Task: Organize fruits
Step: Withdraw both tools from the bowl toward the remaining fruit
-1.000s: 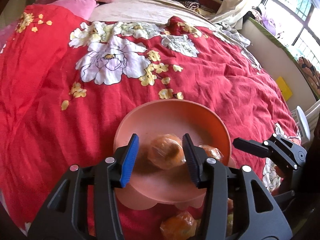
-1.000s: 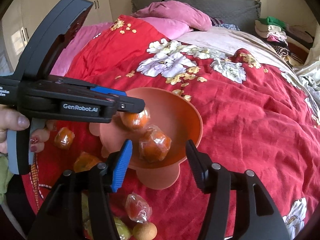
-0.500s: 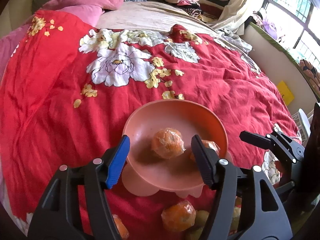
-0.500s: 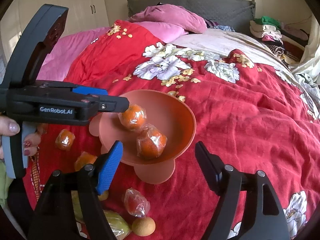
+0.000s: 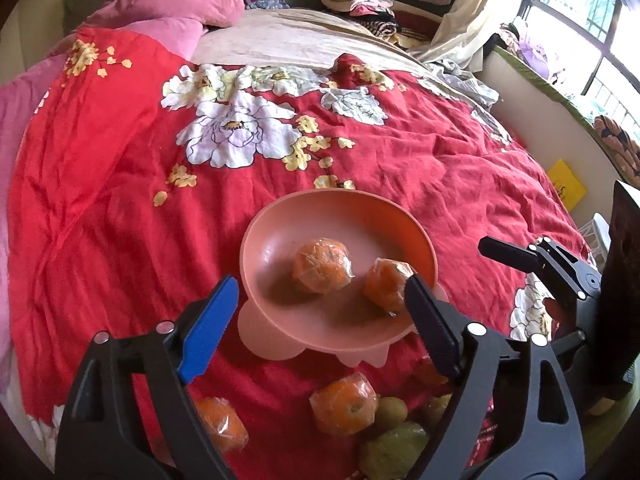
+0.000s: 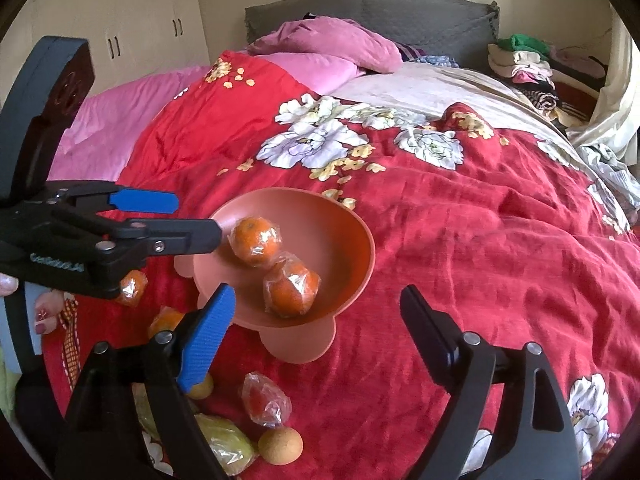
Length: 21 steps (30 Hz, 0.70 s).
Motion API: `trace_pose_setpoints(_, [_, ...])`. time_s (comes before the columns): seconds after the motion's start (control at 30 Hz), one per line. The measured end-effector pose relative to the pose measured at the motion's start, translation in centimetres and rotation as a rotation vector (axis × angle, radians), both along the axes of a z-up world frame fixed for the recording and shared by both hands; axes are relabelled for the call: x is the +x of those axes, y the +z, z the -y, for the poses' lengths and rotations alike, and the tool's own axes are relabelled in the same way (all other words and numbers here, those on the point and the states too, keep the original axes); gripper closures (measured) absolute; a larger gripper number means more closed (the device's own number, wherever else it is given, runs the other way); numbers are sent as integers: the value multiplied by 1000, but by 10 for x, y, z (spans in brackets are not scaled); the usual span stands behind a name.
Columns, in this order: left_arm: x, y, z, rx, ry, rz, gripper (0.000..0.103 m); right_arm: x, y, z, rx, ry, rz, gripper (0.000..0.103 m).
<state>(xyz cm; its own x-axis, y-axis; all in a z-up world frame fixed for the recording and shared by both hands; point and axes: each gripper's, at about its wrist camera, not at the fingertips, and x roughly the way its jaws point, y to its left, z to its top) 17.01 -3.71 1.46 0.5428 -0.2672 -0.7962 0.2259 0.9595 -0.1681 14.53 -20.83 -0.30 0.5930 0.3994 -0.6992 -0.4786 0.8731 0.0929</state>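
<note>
Two film-wrapped oranges (image 5: 321,265) sit in the pink footed bowl (image 5: 280,220) on the red quilt (image 5: 100,220). More wrapped oranges (image 5: 344,404) and green fruit (image 5: 390,450) lie loose just before its foot. I judge them light, firm and slippery in the film, best gripped across the middle. My left gripper (image 5: 320,320) and right gripper (image 6: 316,330) both gape empty. The bowl's foot crowds the nearest fruit.

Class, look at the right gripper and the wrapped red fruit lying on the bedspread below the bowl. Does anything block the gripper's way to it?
Nothing visible does. The right gripper is open and empty, and the wrapped red fruit lies uncovered on the red bedspread, apart from the pedestal bowl and the round tan fruit.
</note>
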Motion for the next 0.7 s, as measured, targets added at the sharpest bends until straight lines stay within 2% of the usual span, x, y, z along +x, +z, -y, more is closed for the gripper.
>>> trace_pose_setpoints(0.23, [-10, 6, -4, 15, 25, 23, 10, -5, 7, 5, 13, -16, 11, 14])
trace_pose_setpoints(0.33, [-13, 9, -8, 22, 45, 30, 10, -7, 9, 7, 22, -23, 12, 9])
trace_pose_setpoints(0.7, [-28, 15, -34, 17, 113, 57, 10, -22, 22, 7, 27, -13, 41, 8])
